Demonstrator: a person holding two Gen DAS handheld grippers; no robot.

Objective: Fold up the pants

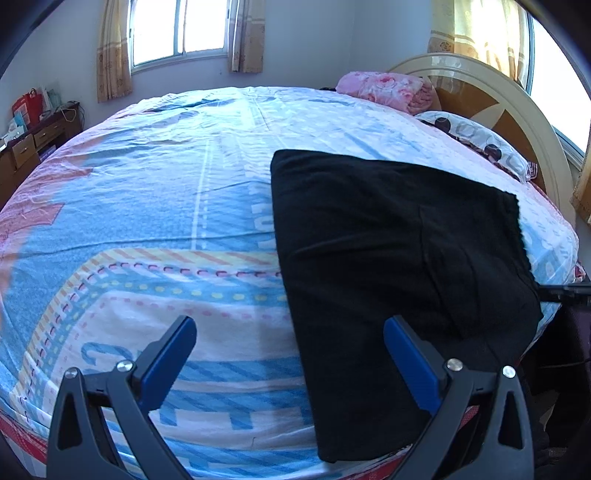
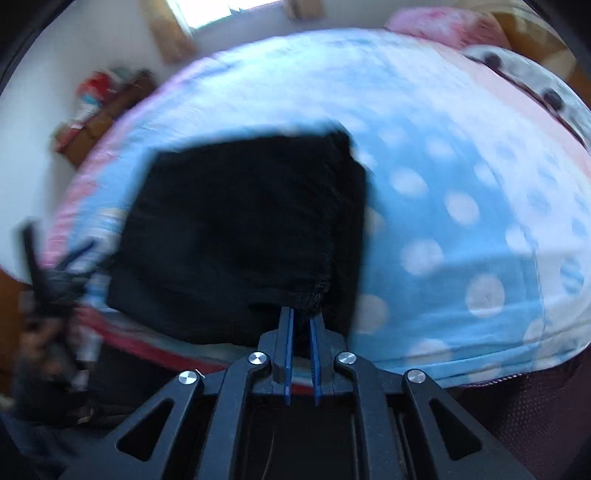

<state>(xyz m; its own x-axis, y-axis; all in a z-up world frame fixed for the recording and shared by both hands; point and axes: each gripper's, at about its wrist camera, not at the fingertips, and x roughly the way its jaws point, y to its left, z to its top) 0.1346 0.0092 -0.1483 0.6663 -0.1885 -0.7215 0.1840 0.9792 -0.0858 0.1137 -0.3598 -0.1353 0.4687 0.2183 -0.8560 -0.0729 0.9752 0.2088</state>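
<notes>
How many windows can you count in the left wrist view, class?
2. One window is on the far wall beyond the bed, between curtains; the other window is at the right, behind the headboard. Others may lie outside the view.

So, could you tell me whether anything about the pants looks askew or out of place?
Slightly. The folded pants lie at the bed's near edge, their lower end hanging over it. In the left view, the top layer sits skewed, so the edges don't line up.
</notes>
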